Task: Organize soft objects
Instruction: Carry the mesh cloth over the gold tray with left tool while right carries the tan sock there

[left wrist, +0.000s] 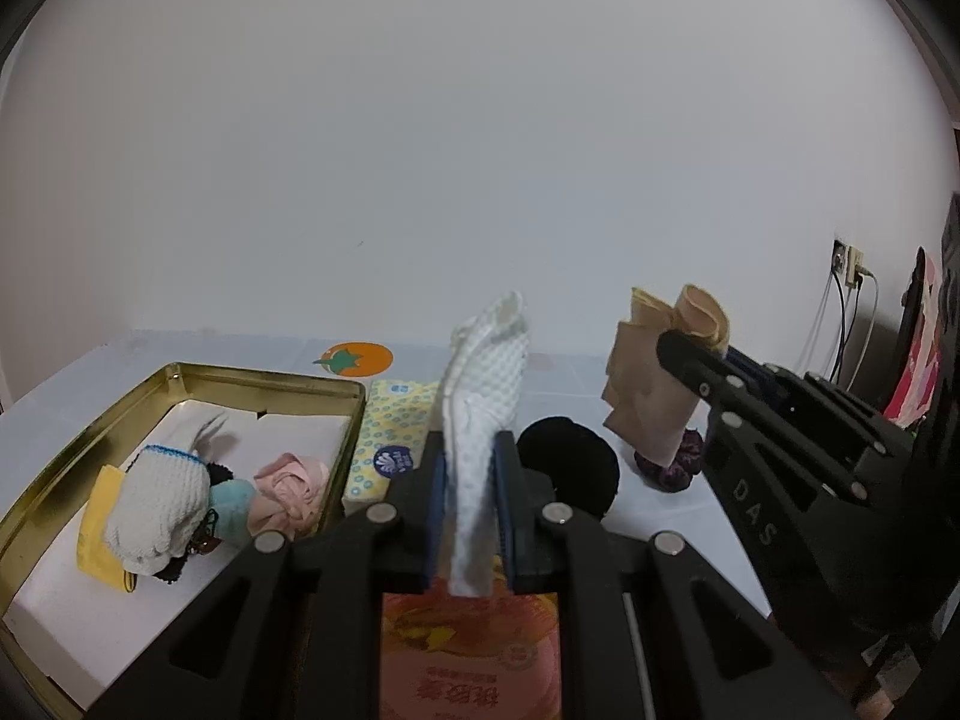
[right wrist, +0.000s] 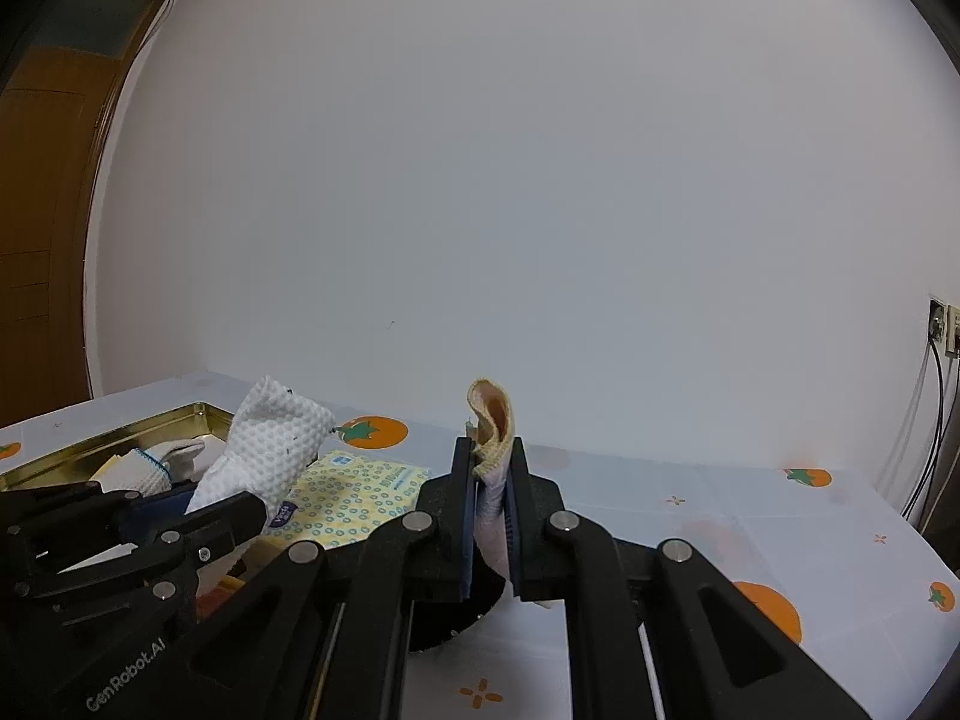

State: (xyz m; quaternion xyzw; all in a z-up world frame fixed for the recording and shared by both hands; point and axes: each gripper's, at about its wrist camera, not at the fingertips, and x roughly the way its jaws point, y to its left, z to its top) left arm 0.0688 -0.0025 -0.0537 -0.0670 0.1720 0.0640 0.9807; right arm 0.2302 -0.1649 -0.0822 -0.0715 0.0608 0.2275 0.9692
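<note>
My left gripper [left wrist: 470,510] is shut on a white waffle-textured cloth [left wrist: 483,402] that stands up between its pads, above the table. The same white cloth [right wrist: 270,450] shows at the left of the right wrist view. My right gripper [right wrist: 491,516] is shut on a folded beige cloth [right wrist: 493,420], which also hangs as a beige cloth [left wrist: 654,384] at the right of the left wrist view. A gold tin tray [left wrist: 252,375] at the left holds a white knitted piece [left wrist: 159,504], a pink cloth [left wrist: 291,492], a yellow item and a teal one.
A yellow patterned tissue pack [left wrist: 393,432] lies beside the tray. A black round soft item [left wrist: 570,468] and a dark purple scrunchie [left wrist: 678,462] sit on the tablecloth [right wrist: 750,516] with orange prints. An orange packet [left wrist: 474,660] lies under my left gripper. Wall sockets with cables [right wrist: 942,324] are at the right.
</note>
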